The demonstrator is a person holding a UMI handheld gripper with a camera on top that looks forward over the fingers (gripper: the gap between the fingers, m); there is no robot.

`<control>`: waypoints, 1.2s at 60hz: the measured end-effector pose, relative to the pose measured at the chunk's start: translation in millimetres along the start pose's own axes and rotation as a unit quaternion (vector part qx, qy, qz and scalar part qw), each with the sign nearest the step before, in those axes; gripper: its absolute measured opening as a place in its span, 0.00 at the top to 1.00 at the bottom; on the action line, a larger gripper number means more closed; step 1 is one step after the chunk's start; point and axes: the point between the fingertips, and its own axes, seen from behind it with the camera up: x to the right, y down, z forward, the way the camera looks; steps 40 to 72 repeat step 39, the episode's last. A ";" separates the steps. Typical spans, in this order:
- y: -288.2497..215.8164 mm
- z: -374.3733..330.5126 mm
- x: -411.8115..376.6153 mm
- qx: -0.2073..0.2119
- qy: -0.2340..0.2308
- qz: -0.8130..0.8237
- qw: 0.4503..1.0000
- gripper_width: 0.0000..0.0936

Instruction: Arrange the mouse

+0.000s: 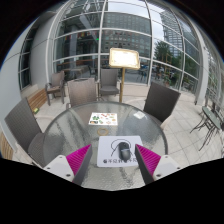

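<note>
A dark computer mouse (125, 149) lies on a white printed sheet (106, 155) on a round glass table (70, 130). The sheet bears a dark arc drawn around the mouse and some printed text below it. My gripper (112, 160) is open, its two magenta pads (81, 158) spread wide on either side of the sheet. The mouse sits between the fingers, nearer the right one, with a gap on both sides. Nothing is held.
A small white card with dark marks (103, 119) lies farther back on the table. Several grey chairs (160, 101) stand around the table. A sign stand (124, 60) and glass building fronts rise beyond.
</note>
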 end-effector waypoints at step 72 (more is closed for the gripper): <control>38.1 -58.9 -33.2 0.002 -0.009 -0.007 1.000 0.08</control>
